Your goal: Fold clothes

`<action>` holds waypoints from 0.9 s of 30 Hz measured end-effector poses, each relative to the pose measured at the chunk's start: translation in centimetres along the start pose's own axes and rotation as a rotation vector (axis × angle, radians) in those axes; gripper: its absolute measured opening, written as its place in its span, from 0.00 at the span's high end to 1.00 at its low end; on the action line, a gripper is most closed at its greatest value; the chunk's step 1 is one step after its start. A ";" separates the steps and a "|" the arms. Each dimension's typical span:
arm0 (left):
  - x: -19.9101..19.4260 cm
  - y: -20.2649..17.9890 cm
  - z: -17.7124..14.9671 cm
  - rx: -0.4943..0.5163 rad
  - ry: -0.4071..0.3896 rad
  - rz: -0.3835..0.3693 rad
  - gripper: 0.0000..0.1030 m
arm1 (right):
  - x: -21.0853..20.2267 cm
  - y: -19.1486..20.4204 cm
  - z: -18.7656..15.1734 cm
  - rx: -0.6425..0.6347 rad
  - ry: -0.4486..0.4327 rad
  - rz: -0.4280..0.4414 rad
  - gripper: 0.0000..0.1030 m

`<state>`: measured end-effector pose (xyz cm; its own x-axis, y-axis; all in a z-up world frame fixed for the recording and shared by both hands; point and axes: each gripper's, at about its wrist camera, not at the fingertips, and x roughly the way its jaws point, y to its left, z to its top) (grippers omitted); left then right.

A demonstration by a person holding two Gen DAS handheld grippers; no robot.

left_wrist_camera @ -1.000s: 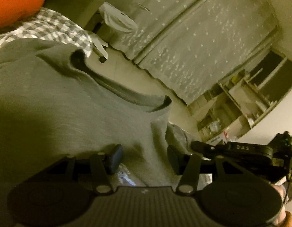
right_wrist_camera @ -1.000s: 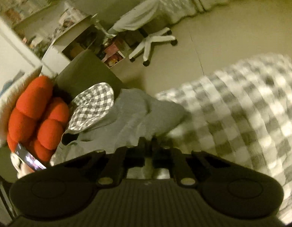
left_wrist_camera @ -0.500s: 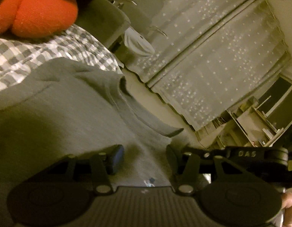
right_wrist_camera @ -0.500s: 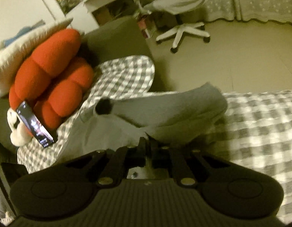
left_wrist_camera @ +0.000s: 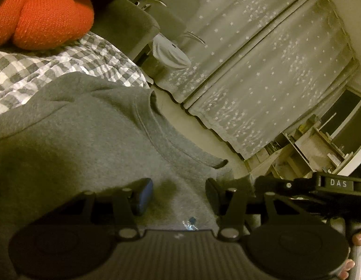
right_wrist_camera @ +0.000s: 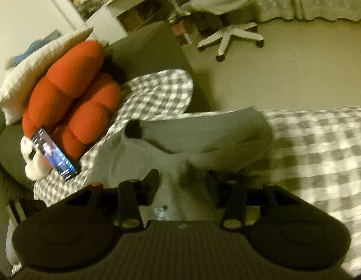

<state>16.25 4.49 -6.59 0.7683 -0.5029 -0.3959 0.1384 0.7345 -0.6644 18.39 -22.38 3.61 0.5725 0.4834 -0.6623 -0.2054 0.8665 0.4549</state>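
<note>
Left gripper [left_wrist_camera: 179, 194]: jaws apart, nothing between them, low over the grey sweatshirt [left_wrist_camera: 82, 135]. Sweatshirt lies flat on the checked bedcover [left_wrist_camera: 52, 63]; its collar [left_wrist_camera: 161, 130] runs ahead and right of the gripper, at the bed's edge. Beyond that edge, open floor [left_wrist_camera: 203, 130], then star-print curtains [left_wrist_camera: 262, 74]. Orange cushion [left_wrist_camera: 45, 16] far ahead-left.

Right gripper [right_wrist_camera: 181, 183]: jaws parted, grey fabric [right_wrist_camera: 203, 135] between and ahead of them; contact with the pads cannot be judged, frame blurred. A folded sleeve reaches ahead-right, ending on the bedcover [right_wrist_camera: 320, 144]. Bare bedcover to the right gives free room. Ahead-left: orange cushion [right_wrist_camera: 70, 98], phone [right_wrist_camera: 54, 154] leaning on it. Office chair [right_wrist_camera: 227, 18] on floor beyond.

Versus 0.5 s ago: right gripper was clamped shut, now released. Left gripper unchanged, open; collar sits flatter than 1.0 s ago, when it gaped.
</note>
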 end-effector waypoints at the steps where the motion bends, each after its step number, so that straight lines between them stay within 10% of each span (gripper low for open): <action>1: 0.0 0.0 0.0 0.002 0.000 0.001 0.51 | -0.3 -0.6 0.0 0.016 -0.011 -0.006 0.53; 27: 1.0 0.8 0.6 0.033 0.009 0.008 0.50 | -2.0 -7.1 -2.1 0.093 -0.055 -0.093 0.53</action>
<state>17.48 4.86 -7.12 0.7637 -0.5012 -0.4068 0.1533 0.7530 -0.6399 17.07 -29.20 0.45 0.6291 0.3914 -0.6716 -0.0762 0.8909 0.4478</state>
